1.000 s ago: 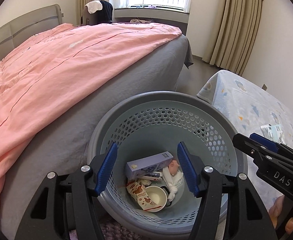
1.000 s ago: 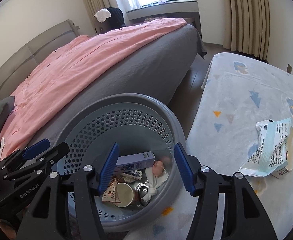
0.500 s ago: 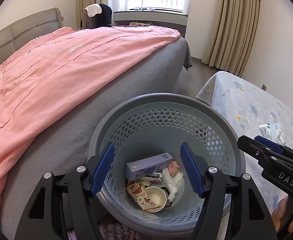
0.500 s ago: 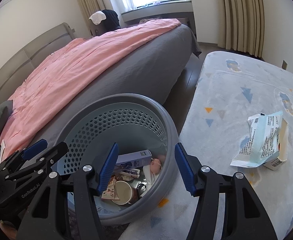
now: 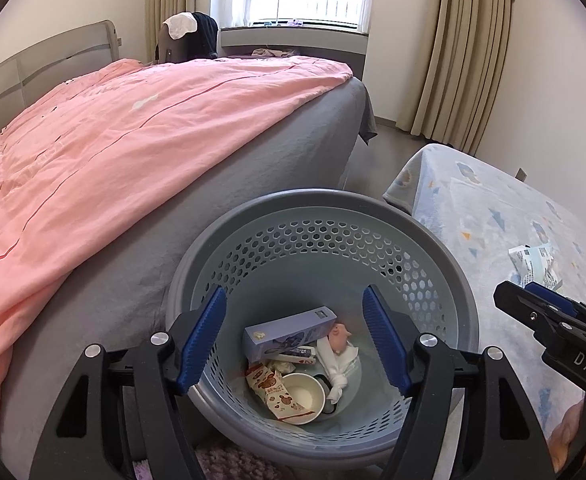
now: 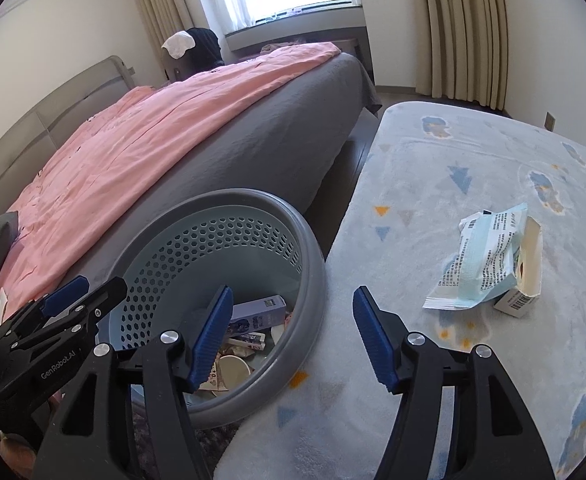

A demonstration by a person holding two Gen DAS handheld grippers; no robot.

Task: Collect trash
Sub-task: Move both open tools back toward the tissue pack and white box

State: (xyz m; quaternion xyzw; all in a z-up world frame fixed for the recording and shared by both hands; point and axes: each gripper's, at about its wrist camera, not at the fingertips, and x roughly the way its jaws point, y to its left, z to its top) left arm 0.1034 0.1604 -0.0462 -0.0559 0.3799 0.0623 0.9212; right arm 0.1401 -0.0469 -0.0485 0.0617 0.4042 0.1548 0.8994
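A grey perforated basket (image 5: 321, 200) stands on the floor between the bed and a rug. In it lie a purple box (image 5: 289, 330), a paper cup (image 5: 301, 392), a snack wrapper (image 5: 275, 394) and crumpled white tissue (image 5: 335, 364). My left gripper (image 5: 293, 292) hangs over the basket, its jaws opening with nothing between them. My right gripper (image 6: 292, 291) straddles the basket rim (image 6: 317, 264) and the rug edge; its jaws are opening too, with nothing in them. A light blue wrapper (image 6: 489, 256) and a small open carton (image 6: 527, 280) lie on the rug, to the right of it.
A bed with a pink cover (image 5: 133, 140) and grey side (image 6: 277, 140) runs along the left of the basket. The pale patterned rug (image 6: 453, 160) spreads to the right. Curtains (image 5: 473, 60) and a window sill stand at the far wall.
Both grippers' jaws have widened a little. The right wrist view has shifted to the right, so the basket sits further left and the wrapper on the rug nearer the middle.
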